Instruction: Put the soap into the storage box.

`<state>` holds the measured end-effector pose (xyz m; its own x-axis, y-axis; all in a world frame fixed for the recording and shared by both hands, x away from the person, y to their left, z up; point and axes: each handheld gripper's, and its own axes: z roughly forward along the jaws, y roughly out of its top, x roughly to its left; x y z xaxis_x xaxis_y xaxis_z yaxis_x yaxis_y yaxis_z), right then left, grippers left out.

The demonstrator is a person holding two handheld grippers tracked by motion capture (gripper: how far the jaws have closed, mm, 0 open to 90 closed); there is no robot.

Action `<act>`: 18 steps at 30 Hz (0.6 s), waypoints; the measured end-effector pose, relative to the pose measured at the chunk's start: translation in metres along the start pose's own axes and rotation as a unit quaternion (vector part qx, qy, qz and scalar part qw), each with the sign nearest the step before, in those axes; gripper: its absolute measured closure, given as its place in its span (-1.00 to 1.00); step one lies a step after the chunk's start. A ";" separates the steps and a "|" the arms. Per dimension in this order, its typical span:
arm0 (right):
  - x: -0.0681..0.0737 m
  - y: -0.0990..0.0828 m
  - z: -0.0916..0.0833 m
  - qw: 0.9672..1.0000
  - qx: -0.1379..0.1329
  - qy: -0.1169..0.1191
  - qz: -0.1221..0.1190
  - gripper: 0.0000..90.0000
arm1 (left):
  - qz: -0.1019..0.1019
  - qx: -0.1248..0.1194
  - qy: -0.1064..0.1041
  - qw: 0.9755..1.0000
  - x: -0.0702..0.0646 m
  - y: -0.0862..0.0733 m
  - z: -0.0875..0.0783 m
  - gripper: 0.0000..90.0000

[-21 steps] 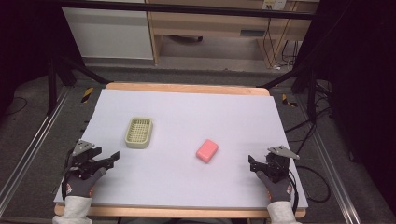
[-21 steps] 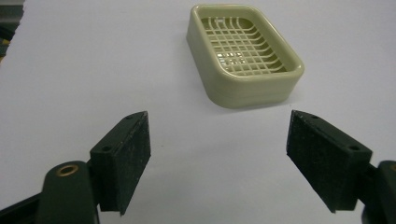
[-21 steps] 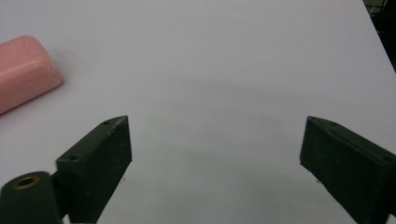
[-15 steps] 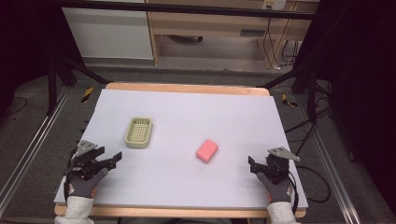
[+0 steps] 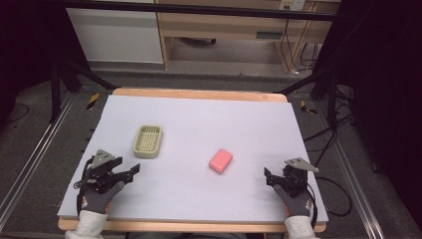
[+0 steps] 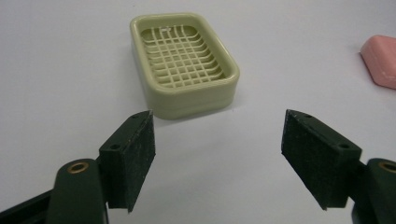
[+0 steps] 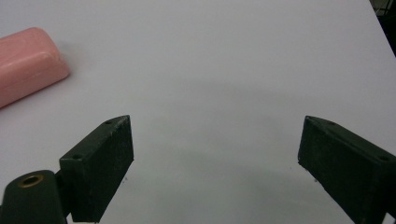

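Pink soap [image 6: 380, 59] cut off at the left gripper view's right edge.

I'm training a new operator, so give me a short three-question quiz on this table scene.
1. True or false: the pink soap lies inside the soap dish.
2. Which gripper is nearer the soap dish? A) left gripper B) right gripper
3. Fill in: the jaws of both grippers stand ____, with nothing between them.

Key:
1. False. The soap lies on the bare table, apart from the dish, which has nothing in it.
2. A. The left gripper view looks straight at the dish.
3. Open.
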<state>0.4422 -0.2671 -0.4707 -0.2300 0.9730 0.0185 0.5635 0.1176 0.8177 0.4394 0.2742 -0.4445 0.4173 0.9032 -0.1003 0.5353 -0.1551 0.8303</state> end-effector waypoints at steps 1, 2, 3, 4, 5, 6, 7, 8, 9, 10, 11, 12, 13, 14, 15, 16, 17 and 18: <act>0.000 0.000 0.000 1.000 0.000 0.000 0.000 -0.76 | 0.003 -0.001 -0.002 1.000 -0.002 0.002 0.000 -0.44; -0.001 0.000 0.000 1.000 0.000 0.000 0.000 -0.76 | 0.004 -0.002 -0.005 1.000 -0.004 0.003 0.000 -0.44; -0.002 0.000 0.000 1.000 0.002 -0.002 0.003 -0.76 | 0.002 -0.004 -0.008 1.000 -0.005 0.005 0.000 -0.44; -0.003 0.000 0.000 1.000 0.003 -0.001 0.005 -0.76 | 0.006 -0.005 -0.010 1.000 -0.007 0.008 0.000 -0.44; -0.003 0.000 0.000 1.000 0.003 -0.001 0.005 -0.76 | 0.006 -0.005 -0.010 1.000 -0.007 0.008 0.000 -0.44; -0.003 -0.001 0.001 1.000 0.003 -0.002 0.006 -0.76 | 0.007 -0.006 -0.012 1.000 -0.009 0.009 0.000 -0.44; -0.003 -0.001 0.000 1.000 0.003 -0.002 0.008 -0.76 | 0.008 -0.007 -0.014 1.000 -0.011 0.012 0.000 -0.44; -0.003 -0.001 0.000 1.000 0.003 -0.003 0.008 -0.76 | 0.009 -0.008 -0.015 1.000 -0.013 0.014 0.000 -0.44; -0.003 -0.001 0.001 1.000 0.003 -0.004 0.007 -0.76 | 0.011 -0.007 -0.016 1.000 -0.014 0.015 -0.001 -0.44; -0.003 -0.001 0.001 1.000 0.003 -0.004 0.007 -0.76 | 0.011 -0.007 -0.016 1.000 -0.014 0.015 -0.001 -0.44; -0.003 -0.001 0.001 1.000 0.004 -0.006 0.006 -0.76 | 0.016 -0.007 -0.020 1.000 -0.017 0.018 0.000 -0.44; -0.003 -0.001 0.001 1.000 0.005 -0.005 0.006 -0.76 | 0.016 -0.008 -0.022 1.000 -0.018 0.020 0.000 -0.44; -0.003 -0.001 0.001 1.000 0.005 -0.006 0.005 -0.76 | 0.017 -0.009 -0.024 1.000 -0.019 0.022 0.001 -0.44; -0.003 -0.001 0.001 1.000 0.004 -0.007 0.005 -0.76 | 0.018 -0.009 -0.026 0.999 -0.021 0.024 0.002 -0.44; -0.003 -0.001 0.001 1.000 0.004 -0.006 0.006 -0.76 | 0.019 -0.010 -0.028 0.999 -0.023 0.027 0.004 -0.44; -0.003 -0.001 0.001 1.000 0.003 -0.006 0.006 -0.76 | 0.021 -0.008 -0.029 0.999 -0.025 0.029 0.005 -0.44; -0.003 -0.001 0.001 1.000 0.003 -0.006 0.006 -0.76 | 0.022 -0.009 -0.030 0.999 -0.026 0.030 0.006 -0.44; -0.003 -0.001 0.001 1.000 0.004 -0.007 0.006 -0.76 | 0.025 -0.009 -0.031 0.999 -0.029 0.032 0.007 -0.44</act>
<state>0.4431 -0.2699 -0.4725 -0.2131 0.9768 0.0204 0.5723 0.1079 0.8130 0.4501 0.2402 -0.4187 0.4877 0.8682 -0.0922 0.4999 -0.1911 0.8447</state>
